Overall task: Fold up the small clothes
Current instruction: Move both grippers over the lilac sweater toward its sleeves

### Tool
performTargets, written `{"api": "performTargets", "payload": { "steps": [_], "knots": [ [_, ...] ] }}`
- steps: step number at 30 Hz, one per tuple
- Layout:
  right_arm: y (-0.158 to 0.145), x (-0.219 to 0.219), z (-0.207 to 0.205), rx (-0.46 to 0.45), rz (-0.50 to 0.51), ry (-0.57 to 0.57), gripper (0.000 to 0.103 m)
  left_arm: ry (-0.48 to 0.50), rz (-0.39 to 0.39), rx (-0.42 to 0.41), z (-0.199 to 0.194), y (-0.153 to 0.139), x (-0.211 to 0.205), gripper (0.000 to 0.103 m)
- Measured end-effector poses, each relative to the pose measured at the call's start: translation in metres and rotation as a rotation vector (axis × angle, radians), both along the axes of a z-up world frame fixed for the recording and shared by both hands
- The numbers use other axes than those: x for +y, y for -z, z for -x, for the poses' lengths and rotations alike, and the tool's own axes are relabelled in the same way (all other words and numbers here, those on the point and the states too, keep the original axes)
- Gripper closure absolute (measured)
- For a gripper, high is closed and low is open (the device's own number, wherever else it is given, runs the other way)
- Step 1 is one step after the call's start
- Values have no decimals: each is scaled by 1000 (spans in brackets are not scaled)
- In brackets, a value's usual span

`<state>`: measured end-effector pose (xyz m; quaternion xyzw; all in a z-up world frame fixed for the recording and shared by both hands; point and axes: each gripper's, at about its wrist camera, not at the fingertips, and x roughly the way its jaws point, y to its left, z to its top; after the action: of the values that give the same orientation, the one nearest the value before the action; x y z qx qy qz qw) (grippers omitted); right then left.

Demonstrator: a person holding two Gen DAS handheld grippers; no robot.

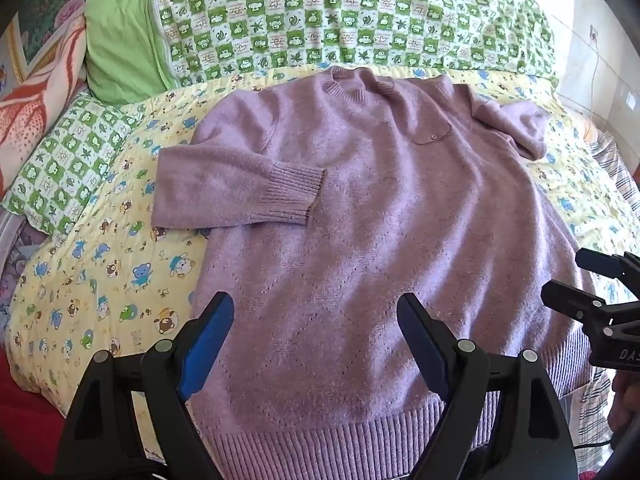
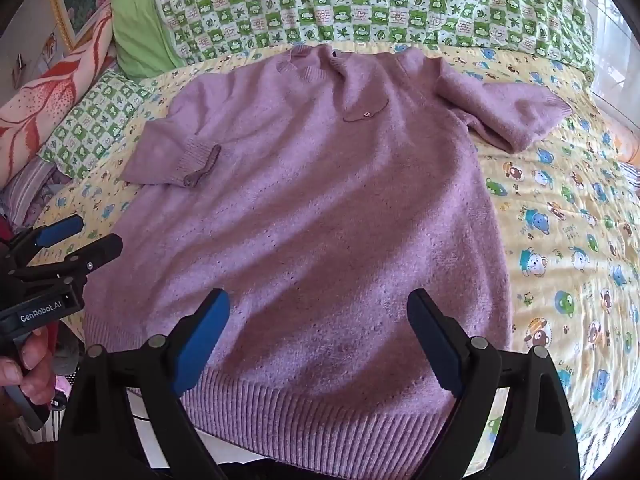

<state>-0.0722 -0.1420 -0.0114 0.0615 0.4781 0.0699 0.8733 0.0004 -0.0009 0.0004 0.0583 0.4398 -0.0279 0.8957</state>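
A lilac knit sweater (image 1: 360, 220) lies flat, face up, on the bed, its ribbed hem (image 1: 328, 444) nearest me. Its left sleeve (image 1: 240, 184) is folded in over the body; its right sleeve (image 1: 516, 124) lies bunched at the shoulder. It also shows in the right wrist view (image 2: 320, 208). My left gripper (image 1: 316, 312) is open and empty above the hem's left part. My right gripper (image 2: 320, 308) is open and empty above the hem's right part. Each gripper shows at the edge of the other's view: the right gripper (image 1: 576, 280) and the left gripper (image 2: 92, 236).
The sweater lies on a yellow cartoon-print quilt (image 1: 100, 280). A green checked quilt (image 1: 340, 16) and a green pillow (image 1: 120, 48) lie behind it. An orange patterned blanket (image 1: 36, 96) lies at the far left. The bed's near edge runs under the hem.
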Motion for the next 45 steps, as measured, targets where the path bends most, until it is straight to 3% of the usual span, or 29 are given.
{"api": "performTargets", "payload": {
  "steps": [30,36,42,45],
  "knots": [
    [3,10,-3,-1,3,-10,13,25,15,54,-3,2,1,19],
    [3,10,-3,0,2,-11,13,28,54,7,-4,3,2,19],
    [3,10,-4,0,0,-10,13,28,15,4,-6,5,1,19],
    [4,11,-4,1,-1,-11,13,27,32,2,-7,6,0,19]
  ]
}}
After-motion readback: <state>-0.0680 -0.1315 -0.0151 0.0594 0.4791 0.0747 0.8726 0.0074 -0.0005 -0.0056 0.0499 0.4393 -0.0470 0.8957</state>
